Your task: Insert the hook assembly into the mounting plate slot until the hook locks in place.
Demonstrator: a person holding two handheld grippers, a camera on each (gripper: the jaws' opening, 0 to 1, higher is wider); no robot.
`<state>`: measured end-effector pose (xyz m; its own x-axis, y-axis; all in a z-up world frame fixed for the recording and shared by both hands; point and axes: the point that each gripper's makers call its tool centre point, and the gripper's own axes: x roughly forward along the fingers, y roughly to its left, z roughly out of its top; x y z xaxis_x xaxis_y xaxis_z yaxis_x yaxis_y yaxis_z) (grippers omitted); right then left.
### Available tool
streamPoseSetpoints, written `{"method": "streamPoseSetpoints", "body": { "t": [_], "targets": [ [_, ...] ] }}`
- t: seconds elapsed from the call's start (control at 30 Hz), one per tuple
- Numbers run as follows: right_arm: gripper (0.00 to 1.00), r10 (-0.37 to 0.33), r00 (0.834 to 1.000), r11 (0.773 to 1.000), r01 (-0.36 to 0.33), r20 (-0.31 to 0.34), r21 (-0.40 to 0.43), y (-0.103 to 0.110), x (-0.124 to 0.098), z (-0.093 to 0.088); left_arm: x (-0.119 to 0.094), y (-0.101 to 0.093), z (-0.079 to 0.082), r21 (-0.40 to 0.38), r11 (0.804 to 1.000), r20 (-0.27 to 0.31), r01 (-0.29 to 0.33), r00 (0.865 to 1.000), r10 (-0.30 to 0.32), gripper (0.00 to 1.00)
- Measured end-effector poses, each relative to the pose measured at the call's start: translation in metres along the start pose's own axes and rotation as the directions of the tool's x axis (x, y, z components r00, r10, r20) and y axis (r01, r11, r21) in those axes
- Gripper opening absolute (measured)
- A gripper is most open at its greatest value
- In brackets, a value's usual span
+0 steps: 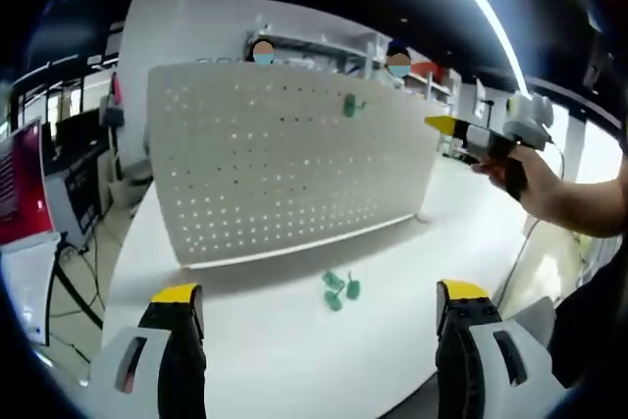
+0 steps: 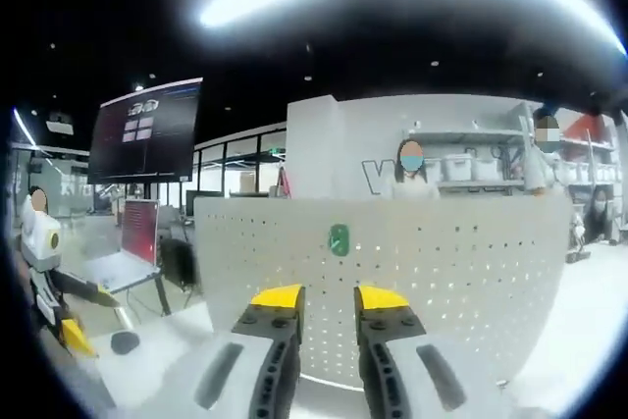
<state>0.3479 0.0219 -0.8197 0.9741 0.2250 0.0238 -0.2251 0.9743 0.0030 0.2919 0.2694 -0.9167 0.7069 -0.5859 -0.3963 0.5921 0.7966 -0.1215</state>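
A white pegboard mounting plate (image 1: 285,174) stands upright on the white table (image 1: 294,350). One green hook (image 1: 350,105) sits in the plate near its top edge, and it is also in the right gripper view as the green hook (image 2: 339,239) on the plate (image 2: 442,291). A small cluster of loose green hooks (image 1: 340,288) lies on the table in front of the plate. My left gripper (image 1: 320,291) is open wide just short of that cluster. My right gripper (image 2: 329,297) faces the plate below the mounted hook, jaws slightly apart with nothing between them. A hand holds the right gripper (image 1: 486,139) at the plate's right end.
People stand behind the plate by shelving (image 2: 471,169). A red panel (image 1: 25,183) and a cart stand off the table's left side. A dark screen (image 2: 147,130) hangs at the left. The table edge runs close below my left jaws. The left gripper (image 2: 88,316) is at the far left.
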Motion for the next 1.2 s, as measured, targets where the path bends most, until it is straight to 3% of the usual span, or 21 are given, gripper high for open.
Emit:
{"method": "streamPoseSetpoints", "body": {
  "t": [0.33,0.6,0.77,1.03,1.13,1.2],
  "targets": [
    [0.20,0.068,0.993,0.998,-0.067,-0.093,0.015,0.030,-0.031,-0.030,-0.001,-0.007,-0.002,-0.006,1.000,-0.008,0.009,1.000,-0.009,1.00],
    [0.21,0.108,0.973,0.994,-0.101,-0.203,0.048,0.049,-0.051,-0.072,-0.002,-0.007,-0.009,-0.008,1.000,-0.028,-0.002,1.000,0.001,1.00],
    [0.21,0.160,0.945,0.987,-0.153,-0.284,0.044,0.062,-0.065,-0.098,-0.004,-0.006,-0.016,-0.013,1.000,-0.045,-0.008,0.999,0.007,1.00],
    [0.21,0.203,0.910,0.979,-0.184,-0.363,0.084,0.069,-0.081,-0.125,-0.004,0.003,-0.021,-0.019,0.999,-0.074,-0.026,0.997,0.024,1.00],
    [0.21,0.240,0.880,0.971,-0.213,-0.410,0.111,0.074,-0.085,-0.139,-0.004,0.007,-0.026,-0.020,0.999,-0.095,-0.035,0.995,0.033,1.00],
    [0.21,0.243,0.870,0.970,-0.217,-0.429,0.110,0.075,-0.087,-0.145,-0.004,0.009,-0.029,-0.017,0.999,-0.106,-0.038,0.994,0.036,1.00]
  ]
}}
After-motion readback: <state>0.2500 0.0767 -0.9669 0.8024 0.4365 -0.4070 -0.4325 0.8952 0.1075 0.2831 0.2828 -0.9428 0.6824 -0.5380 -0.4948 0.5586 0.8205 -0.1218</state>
